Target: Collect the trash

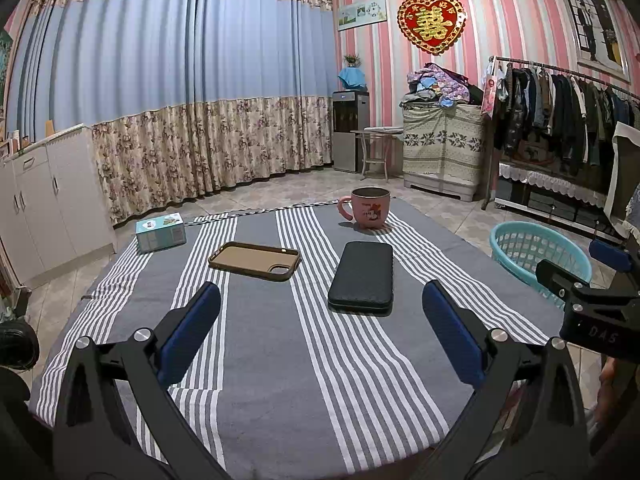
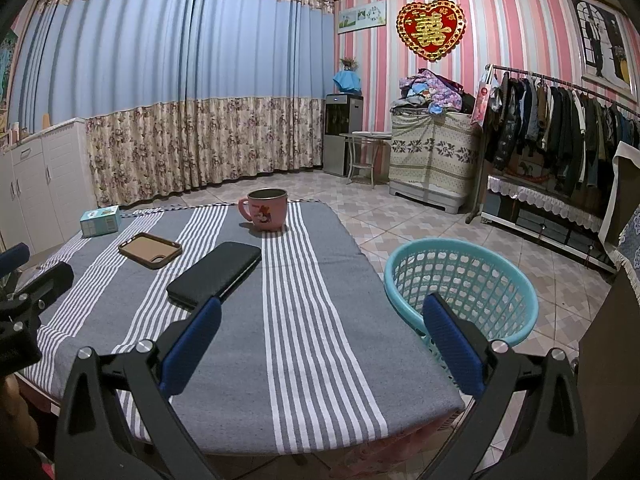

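Blue-padded fingers of the left gripper (image 1: 320, 332) stand wide apart over the near middle of the tabletop (image 1: 304, 392), gripping nothing. Right gripper (image 2: 320, 340) likewise spread wide and empty, over the near right corner, one finger above the cloth, the other in front of the basket (image 2: 516, 276).

Tabletop covered by a grey cloth with white stripes. Items on it: black case (image 1: 362, 274) at centre, lying flat; brown phone case (image 1: 254, 260) left of it, open side up, apart from it; pink mug (image 1: 370, 208) upright near the far edge, handle to the left; small teal box (image 1: 161, 232) at the far left corner.

Basket, teal plastic with perforated wall, stands on the floor just beside the right edge of the tabletop. Its bottom is partly hidden by the right gripper finger; contents cannot be determined.

No item on the tabletop can be identified as trash with certainty. Print on the box and mug is too small to read.
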The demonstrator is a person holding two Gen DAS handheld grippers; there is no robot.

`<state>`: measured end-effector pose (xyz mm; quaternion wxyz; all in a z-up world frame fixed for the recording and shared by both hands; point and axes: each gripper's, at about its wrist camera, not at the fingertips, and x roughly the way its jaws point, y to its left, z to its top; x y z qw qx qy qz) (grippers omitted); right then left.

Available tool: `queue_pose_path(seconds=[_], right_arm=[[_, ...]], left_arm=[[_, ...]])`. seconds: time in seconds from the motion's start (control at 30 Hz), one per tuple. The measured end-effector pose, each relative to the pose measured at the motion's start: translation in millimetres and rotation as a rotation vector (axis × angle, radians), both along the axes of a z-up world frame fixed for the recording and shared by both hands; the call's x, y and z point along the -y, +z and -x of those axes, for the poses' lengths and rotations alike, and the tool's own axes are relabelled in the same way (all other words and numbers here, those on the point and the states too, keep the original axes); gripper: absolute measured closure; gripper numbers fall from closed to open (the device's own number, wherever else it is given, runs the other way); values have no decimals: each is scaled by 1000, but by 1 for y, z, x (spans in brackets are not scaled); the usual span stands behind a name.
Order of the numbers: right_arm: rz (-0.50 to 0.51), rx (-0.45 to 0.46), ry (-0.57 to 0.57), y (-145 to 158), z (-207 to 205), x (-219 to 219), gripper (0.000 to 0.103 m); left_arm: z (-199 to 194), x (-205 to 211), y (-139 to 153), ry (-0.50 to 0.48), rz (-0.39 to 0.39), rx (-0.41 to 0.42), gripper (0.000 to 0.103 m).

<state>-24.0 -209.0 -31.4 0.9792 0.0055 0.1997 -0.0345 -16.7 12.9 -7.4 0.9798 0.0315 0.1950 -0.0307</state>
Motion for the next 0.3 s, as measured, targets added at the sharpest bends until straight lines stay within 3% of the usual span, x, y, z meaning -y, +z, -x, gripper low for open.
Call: queue_pose_path(seconds=[0.3], right_arm=[[1, 3, -3, -1, 2, 3, 4]], left_arm=[[0, -3, -2, 3, 11, 3, 5]])
